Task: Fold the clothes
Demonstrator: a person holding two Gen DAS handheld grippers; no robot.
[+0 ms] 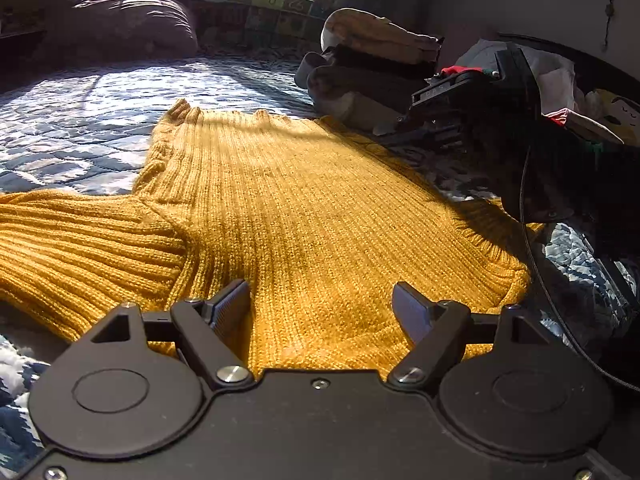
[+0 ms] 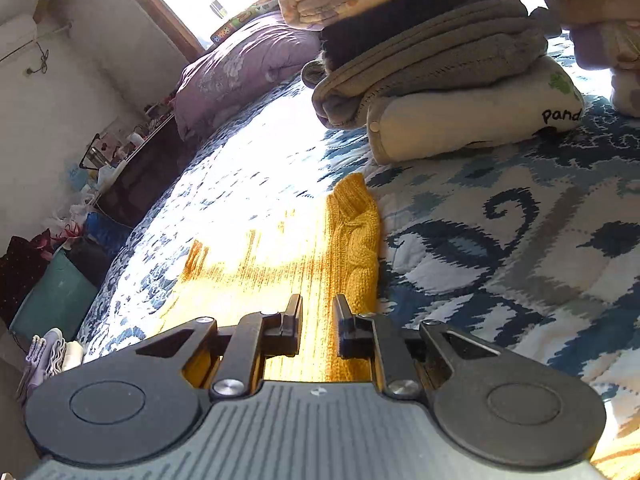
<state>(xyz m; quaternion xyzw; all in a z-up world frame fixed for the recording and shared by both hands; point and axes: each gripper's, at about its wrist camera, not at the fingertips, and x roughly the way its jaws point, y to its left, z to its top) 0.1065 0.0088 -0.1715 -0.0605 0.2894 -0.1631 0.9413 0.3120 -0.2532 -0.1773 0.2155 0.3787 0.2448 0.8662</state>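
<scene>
A mustard-yellow knit sweater (image 1: 304, 208) lies flat on the blue-and-white patterned quilt (image 1: 80, 120), with one ribbed sleeve (image 1: 80, 248) reaching left. My left gripper (image 1: 322, 304) hovers low over the near edge of the sweater, its fingers wide open with nothing between them. My right gripper (image 2: 318, 320) is at the sweater's (image 2: 352, 240) far right side, seen from the left wrist as a black tool (image 1: 460, 96). Its jaws stand only a narrow gap apart, with yellow knit filling that gap.
A stack of folded clothes (image 2: 432, 60) on a cream "panda" item (image 2: 480, 120) sits on the bed just beyond the sweater. A purple pillow (image 2: 240, 68) lies near the window. Clutter and bags (image 2: 56, 280) line the floor at the bed's left.
</scene>
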